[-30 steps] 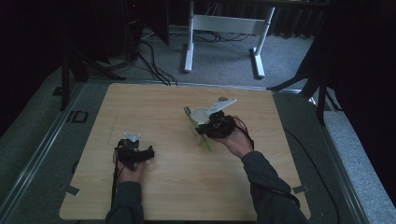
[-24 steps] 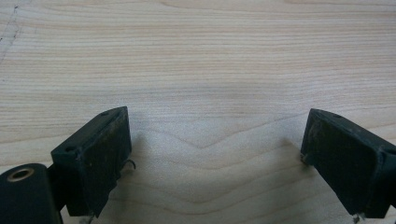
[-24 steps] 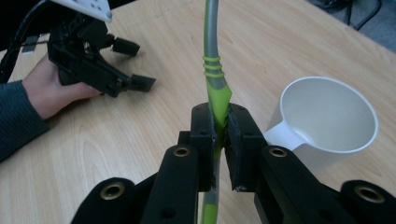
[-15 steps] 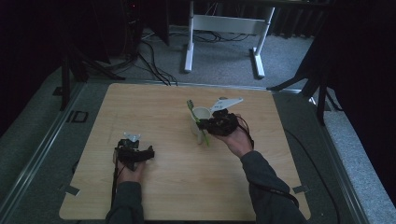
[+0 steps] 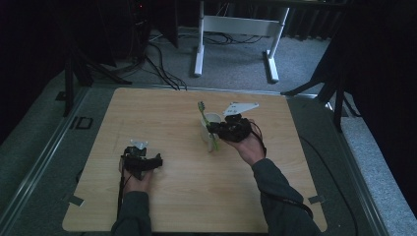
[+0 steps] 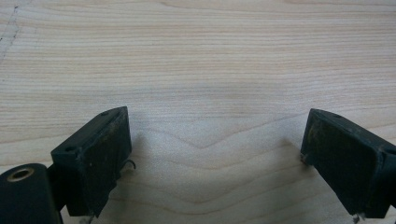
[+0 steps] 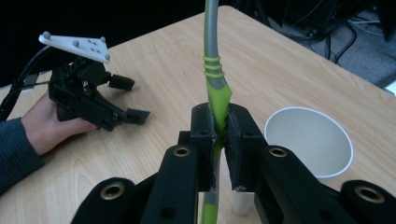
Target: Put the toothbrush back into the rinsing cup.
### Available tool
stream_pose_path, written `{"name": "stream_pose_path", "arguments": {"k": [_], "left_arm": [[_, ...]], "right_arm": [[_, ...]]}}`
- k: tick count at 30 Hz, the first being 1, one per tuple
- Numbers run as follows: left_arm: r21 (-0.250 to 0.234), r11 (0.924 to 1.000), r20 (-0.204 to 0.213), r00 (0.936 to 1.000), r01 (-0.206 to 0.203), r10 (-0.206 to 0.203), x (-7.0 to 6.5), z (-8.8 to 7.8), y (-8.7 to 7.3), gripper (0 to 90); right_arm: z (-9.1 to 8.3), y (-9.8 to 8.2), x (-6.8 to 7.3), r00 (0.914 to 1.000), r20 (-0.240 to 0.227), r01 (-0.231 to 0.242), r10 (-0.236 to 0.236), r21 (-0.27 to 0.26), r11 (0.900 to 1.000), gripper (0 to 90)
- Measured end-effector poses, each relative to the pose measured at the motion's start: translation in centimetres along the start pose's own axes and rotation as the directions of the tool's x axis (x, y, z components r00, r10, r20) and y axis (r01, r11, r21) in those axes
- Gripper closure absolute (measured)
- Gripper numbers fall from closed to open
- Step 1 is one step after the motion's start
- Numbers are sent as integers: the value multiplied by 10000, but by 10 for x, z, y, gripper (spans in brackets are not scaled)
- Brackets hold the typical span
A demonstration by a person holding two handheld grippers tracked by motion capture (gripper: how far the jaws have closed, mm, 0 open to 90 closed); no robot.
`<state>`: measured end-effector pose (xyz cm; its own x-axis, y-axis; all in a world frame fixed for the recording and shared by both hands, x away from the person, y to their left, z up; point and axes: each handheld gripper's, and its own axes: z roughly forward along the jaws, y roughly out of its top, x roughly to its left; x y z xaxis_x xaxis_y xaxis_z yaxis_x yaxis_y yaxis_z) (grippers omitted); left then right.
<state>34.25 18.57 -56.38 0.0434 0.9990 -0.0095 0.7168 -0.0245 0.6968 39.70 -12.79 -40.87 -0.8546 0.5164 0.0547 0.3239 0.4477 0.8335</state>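
Note:
My right gripper (image 5: 212, 130) (image 7: 218, 122) is shut on the lower handle of a green and grey toothbrush (image 5: 202, 114) (image 7: 212, 46). The brush stands nearly upright, its head pointing to the table's far side. A white paper cup (image 5: 213, 119) (image 7: 308, 142) sits right beside the brush, its opening bare. My left gripper (image 5: 147, 161) (image 6: 210, 154) rests low on the wooden table (image 5: 162, 113) at the front left. Its jaws stand wide open over bare wood. The right gripper view also shows that left gripper (image 7: 128, 100), held in a hand.
The table (image 6: 201, 60) is light wood with grey carpet around it. A white desk frame (image 5: 236, 29) and cables (image 5: 157, 59) lie on the floor behind the far edge.
The right gripper has turned and raised the toothbrush a little, so it stands more upright by the cup. The left gripper has stayed put.

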Motion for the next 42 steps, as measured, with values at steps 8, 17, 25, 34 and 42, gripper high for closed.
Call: {"name": "stream_pose_path", "arguments": {"k": [8,17,25,34,42], "left_arm": [[-3,10000,3,10000,1,-1,0,0,0,89],[-4,10000,4,10000,0,0,0,0,0,89],[-4,10000,2,10000,2,-2,0,0,0,89],[-7,10000,6,10000,4,-4,0,0,0,89],[-4,10000,2,10000,1,-1,0,0,0,89]], "right_arm": [[-1,1,1,10000,15,32,-31,-547,9985,822],[-1,2,0,9999,95,-32,41,-916,9958,822],[-2,3,-4,9997,230,23,3,-1131,9936,821],[-6,4,-3,9991,413,154,-88,-1640,9863,822],[-8,5,-3,9986,522,191,-89,-1999,9796,822]]}}
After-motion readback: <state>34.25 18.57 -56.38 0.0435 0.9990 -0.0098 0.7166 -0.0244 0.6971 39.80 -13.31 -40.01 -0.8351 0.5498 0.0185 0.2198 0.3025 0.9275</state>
